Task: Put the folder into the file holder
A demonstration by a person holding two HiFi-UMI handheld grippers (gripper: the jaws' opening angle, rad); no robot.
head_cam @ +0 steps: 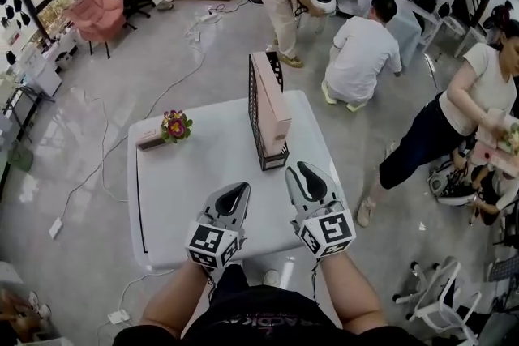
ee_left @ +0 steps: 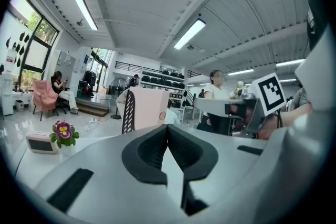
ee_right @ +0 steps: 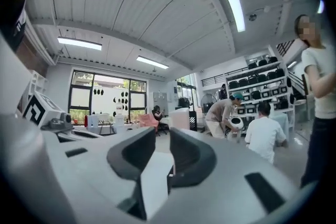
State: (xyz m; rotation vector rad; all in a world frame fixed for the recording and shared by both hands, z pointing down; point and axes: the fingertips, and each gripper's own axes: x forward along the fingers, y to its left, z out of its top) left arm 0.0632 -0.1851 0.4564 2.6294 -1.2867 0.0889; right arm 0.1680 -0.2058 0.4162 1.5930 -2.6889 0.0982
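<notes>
A pink folder (head_cam: 273, 97) stands upright inside the black mesh file holder (head_cam: 261, 121) at the far middle of the white table (head_cam: 186, 198). My left gripper (head_cam: 241, 189) hovers over the table's near part, short of the holder, with its jaws shut on nothing. My right gripper (head_cam: 297, 168) sits beside it, slightly nearer the holder, its jaws a narrow gap apart and empty. The left gripper view shows the shut left gripper (ee_left: 167, 128) with the folder (ee_left: 149, 107) and holder (ee_left: 127, 113) beyond it. In the right gripper view, the right gripper (ee_right: 161, 136) points toward the distant folder (ee_right: 179, 118).
A small flower pot (head_cam: 175, 126) and a little box (head_cam: 150, 140) stand at the table's far left. A kneeling person (head_cam: 361, 53) is behind the table, and another person (head_cam: 454, 117) bends at the right. Cables run over the floor at the left.
</notes>
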